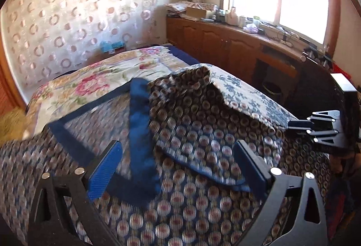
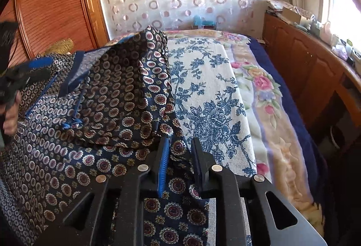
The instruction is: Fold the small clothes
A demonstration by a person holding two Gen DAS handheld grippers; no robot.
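A navy garment (image 1: 198, 124) printed with small round medallions and trimmed with blue bands lies on the bed; it also shows in the right wrist view (image 2: 117, 97). My left gripper (image 1: 178, 164) is open, hovering just above the garment near a blue band (image 1: 141, 133). My right gripper (image 2: 179, 151) is shut on the garment's edge and lifts a flap of it over the rest. It also shows at the right edge of the left wrist view (image 1: 293, 126). The left gripper shows at the left edge of the right wrist view (image 2: 33, 69).
A white cloth with blue flowers (image 2: 209, 97) lies under the garment on a floral bed cover (image 1: 101, 78). A wooden cabinet (image 1: 225, 42) with clutter runs along the window side. A wooden wardrobe (image 2: 52, 2) stands on the left.
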